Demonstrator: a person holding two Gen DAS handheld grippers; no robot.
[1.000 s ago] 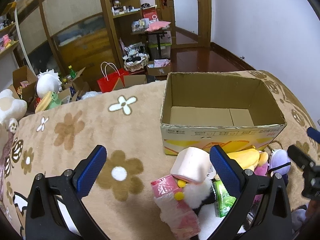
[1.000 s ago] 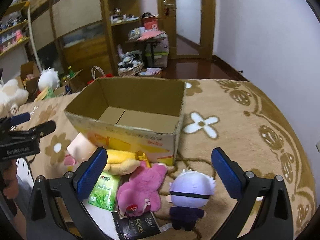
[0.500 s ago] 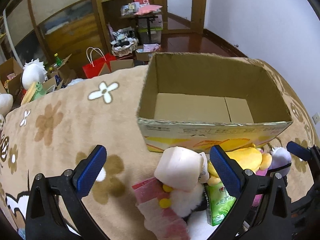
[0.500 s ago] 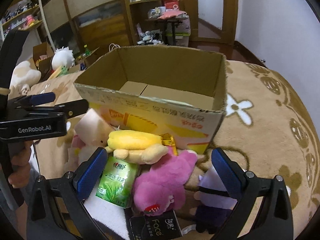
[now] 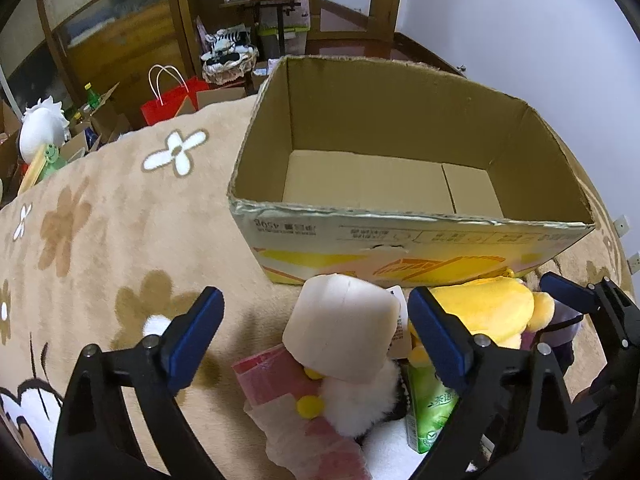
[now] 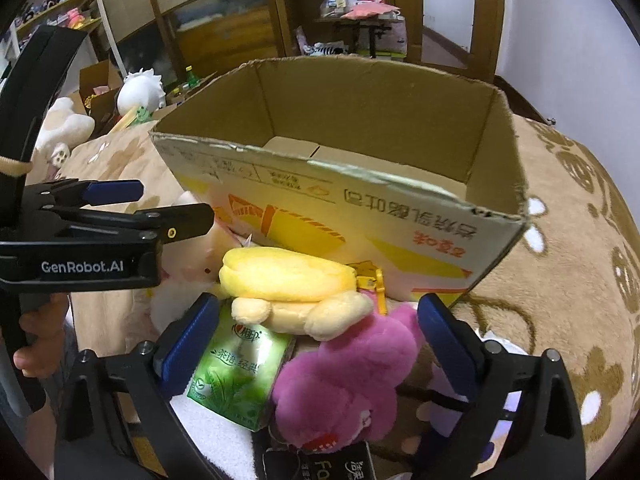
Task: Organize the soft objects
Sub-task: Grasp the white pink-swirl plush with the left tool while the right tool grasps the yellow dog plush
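Observation:
An open, empty cardboard box (image 5: 400,236) (image 6: 360,216) stands on the flowered blanket. In front of it lies a heap of soft toys: a pale pink block-shaped plush (image 5: 344,332), a yellow plush (image 5: 492,312) (image 6: 288,284), a magenta plush (image 6: 344,380), a purple-haired doll (image 5: 564,316) and a pink wrapped pack (image 5: 280,380). My left gripper (image 5: 316,336) is open, its jaws either side of the pale pink plush. My right gripper (image 6: 320,340) is open over the yellow and magenta plush. The left gripper also shows in the right wrist view (image 6: 160,216).
A green tea carton (image 6: 236,372) (image 5: 432,408) and a black pack (image 6: 320,464) lie in the heap. The beige blanket (image 5: 100,240) covers the surface. Behind it are wooden shelves, a red bag (image 5: 172,98), boxes and a white plush (image 6: 142,88).
Both grippers have moved forward and down toward the heap and the box; the box looms larger. The left gripper's jaws now straddle the pale pink plush. Both stay open.

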